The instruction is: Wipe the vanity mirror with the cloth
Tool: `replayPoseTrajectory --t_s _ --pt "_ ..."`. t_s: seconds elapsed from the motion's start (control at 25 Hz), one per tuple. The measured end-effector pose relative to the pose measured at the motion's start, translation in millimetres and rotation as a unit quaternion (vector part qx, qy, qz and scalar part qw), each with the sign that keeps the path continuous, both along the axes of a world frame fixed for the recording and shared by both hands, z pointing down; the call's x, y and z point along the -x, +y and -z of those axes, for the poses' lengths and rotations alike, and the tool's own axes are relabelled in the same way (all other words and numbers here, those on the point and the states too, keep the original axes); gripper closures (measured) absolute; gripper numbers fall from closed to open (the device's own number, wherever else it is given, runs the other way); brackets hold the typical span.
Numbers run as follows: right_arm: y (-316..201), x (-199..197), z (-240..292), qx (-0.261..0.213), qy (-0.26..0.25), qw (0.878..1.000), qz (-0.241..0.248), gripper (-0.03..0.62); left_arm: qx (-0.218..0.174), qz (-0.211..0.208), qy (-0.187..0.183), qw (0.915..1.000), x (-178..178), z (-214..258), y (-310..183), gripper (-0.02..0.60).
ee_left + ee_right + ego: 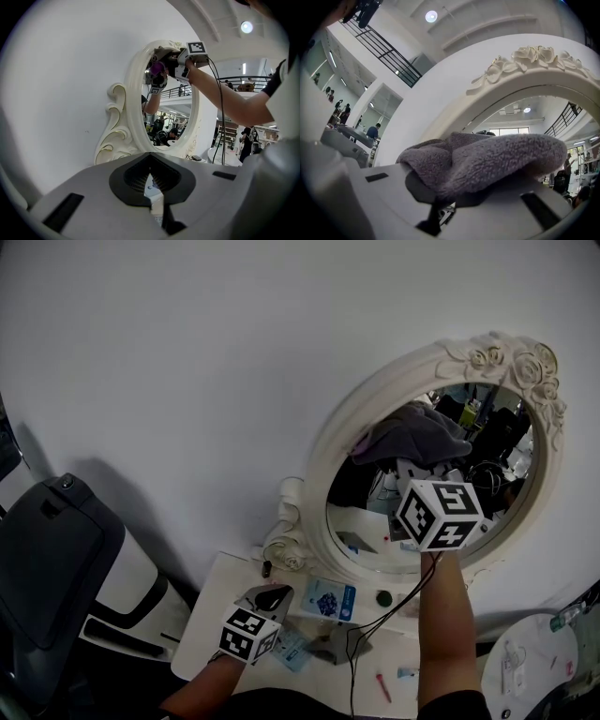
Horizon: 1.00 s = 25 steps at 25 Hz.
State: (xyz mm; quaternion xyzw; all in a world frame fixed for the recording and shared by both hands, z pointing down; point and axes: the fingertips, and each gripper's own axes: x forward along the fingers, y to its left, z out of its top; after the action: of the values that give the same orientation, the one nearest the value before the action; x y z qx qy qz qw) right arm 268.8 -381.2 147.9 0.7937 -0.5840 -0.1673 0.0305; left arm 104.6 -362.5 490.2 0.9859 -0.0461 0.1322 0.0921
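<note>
Right tongs clamp cloth near mirror top edge; left tongs seemingly closed.

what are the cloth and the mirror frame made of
The cloth: soft, fuzzy grey-purple pile, looks like microfibre or terry; its nap shows clearly. The mirror frame: cream, smooth, slightly glossy, with moulded roses and scrolls; probably painted resin, plaster or wood, the look cannot settle which.

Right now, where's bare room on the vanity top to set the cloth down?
Bare strip of tabletop at the left edge, between the mirror's scrolled base and the left claw. Crowded right of that claw: blue packet, cable, red item.
</note>
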Motion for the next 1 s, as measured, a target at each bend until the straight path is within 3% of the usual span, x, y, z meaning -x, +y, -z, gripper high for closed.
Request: replayPoseTrajectory --t_s 0.52,0.76,1.0 --pt "-18 13 -75 0.053 -0.007 0.998 0.021 0.566 -0.006 -0.006 0.000 1.0000 6 2 6 0.581" --pt "-34 24 -136 0.101 -0.030 0.994 0.030 0.566 -0.008 -0.010 -0.002 0.9999 7 2 12 0.581" --pt "-44 29 -196 0.131 -0.086 0.986 0.056 0.566 -0.009 -0.013 -0.004 0.9999 9 0 17 0.581"
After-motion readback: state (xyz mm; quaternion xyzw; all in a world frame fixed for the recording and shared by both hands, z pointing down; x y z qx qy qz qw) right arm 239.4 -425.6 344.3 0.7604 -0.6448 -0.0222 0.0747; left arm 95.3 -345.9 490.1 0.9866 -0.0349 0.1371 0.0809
